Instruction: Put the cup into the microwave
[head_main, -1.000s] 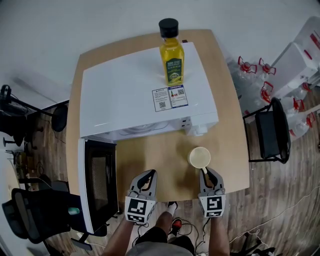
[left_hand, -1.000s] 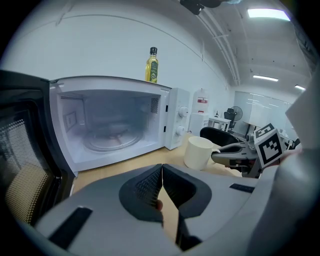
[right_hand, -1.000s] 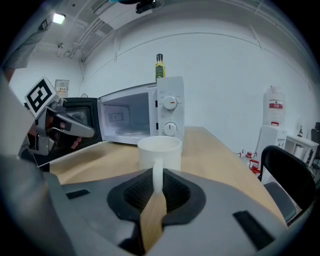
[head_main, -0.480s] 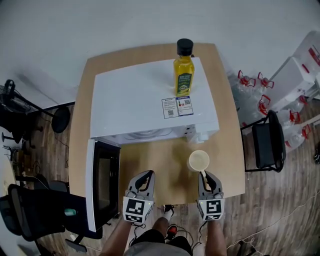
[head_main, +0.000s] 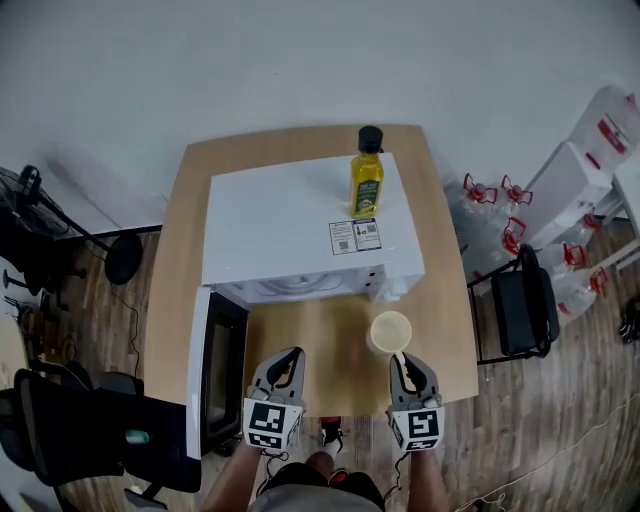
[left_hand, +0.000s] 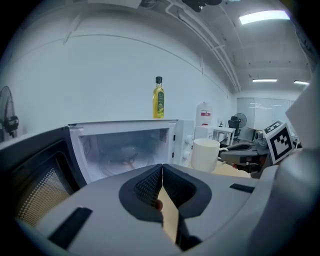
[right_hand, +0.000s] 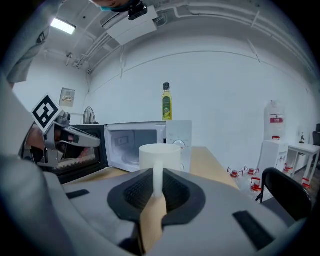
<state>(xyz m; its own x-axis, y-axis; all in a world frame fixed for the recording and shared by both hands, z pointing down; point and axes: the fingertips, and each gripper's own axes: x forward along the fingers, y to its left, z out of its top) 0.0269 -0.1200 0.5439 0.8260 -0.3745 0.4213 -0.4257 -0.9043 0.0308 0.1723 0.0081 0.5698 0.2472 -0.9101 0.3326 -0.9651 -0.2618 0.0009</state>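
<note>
Mug (head_main: 390, 331): cream, near right, before the open microwave (head_main: 300, 225) | print: stickers (head_main: 355, 236) on microwave top and oil bottle (head_main: 366, 185) label, unreadable | right gripper (head_main: 403, 360): clamped on mug handle | left gripper (head_main: 289, 358): jaws together, empty

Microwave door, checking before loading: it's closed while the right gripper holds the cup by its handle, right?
No. The microwave door stands open, as the head view shows; the right gripper does hold the cup by its handle.
</note>
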